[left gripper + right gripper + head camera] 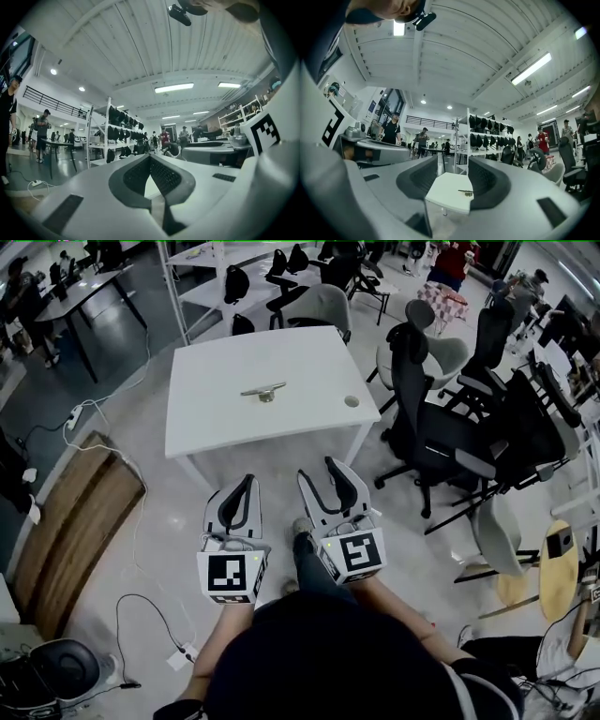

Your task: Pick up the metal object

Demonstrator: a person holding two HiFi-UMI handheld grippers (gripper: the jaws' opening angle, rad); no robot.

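Short of the table (216, 418), right gripper (319, 471) gaped empty, readied for the metal object (264, 391) (well apart); left gripper (247, 482) pinched together, spare.

White table (234, 362); black office chairs (441, 442)

White table (216, 418), silvery metal object (263, 391)
The left gripper (246, 482) and right gripper (319, 470) are patterned with black-and-white squares.
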